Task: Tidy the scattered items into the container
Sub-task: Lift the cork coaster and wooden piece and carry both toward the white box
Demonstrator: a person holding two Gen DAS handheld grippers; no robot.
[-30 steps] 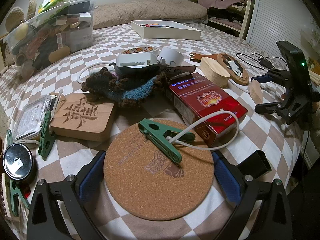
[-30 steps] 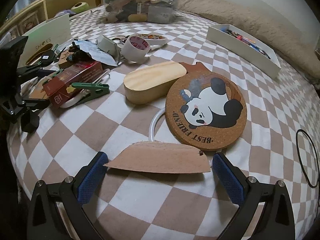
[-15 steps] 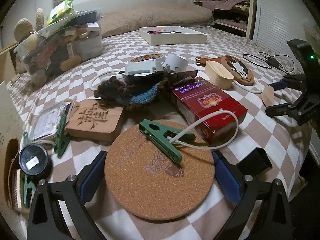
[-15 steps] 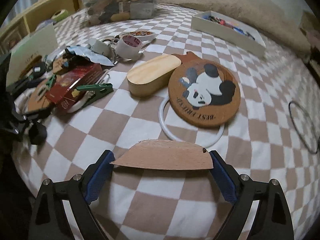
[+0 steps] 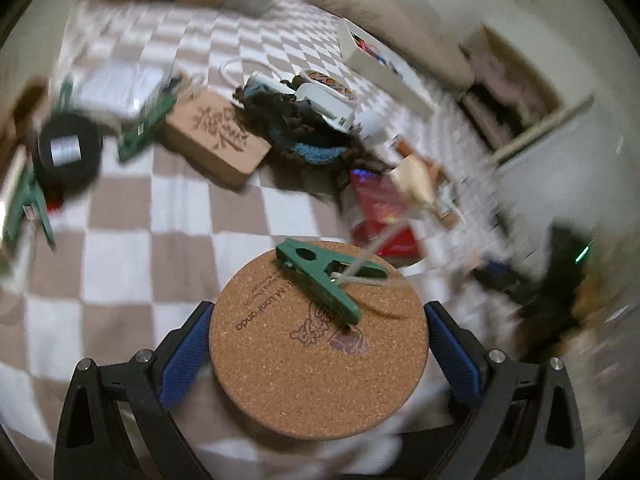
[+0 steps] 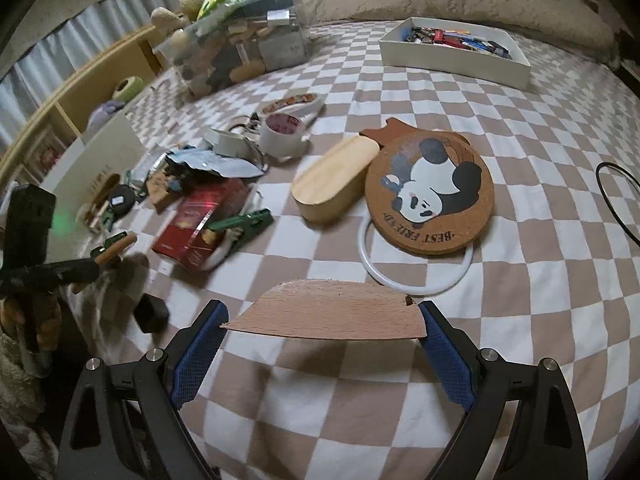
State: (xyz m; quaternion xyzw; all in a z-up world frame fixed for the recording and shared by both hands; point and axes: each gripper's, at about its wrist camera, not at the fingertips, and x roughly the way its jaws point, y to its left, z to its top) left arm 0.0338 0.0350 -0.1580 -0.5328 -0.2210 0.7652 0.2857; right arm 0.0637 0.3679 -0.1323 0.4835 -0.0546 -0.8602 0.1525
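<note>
You have lifted both things off the checked bed. Your left gripper (image 5: 318, 354) pinches the round cork mat (image 5: 318, 344) (a green peg (image 5: 320, 280) rides on top). Your right gripper (image 6: 322, 344) pinches the wood piece (image 6: 326, 314), low in the frame. Next, the white box (image 6: 454, 54) at upper right.

A: What's the left gripper (image 5: 318, 344) got?
B: A cork coaster (image 5: 316, 356), clamped between both pads, with a green peg (image 5: 320, 280) on it, over the checked cover (image 5: 160, 248)
</note>
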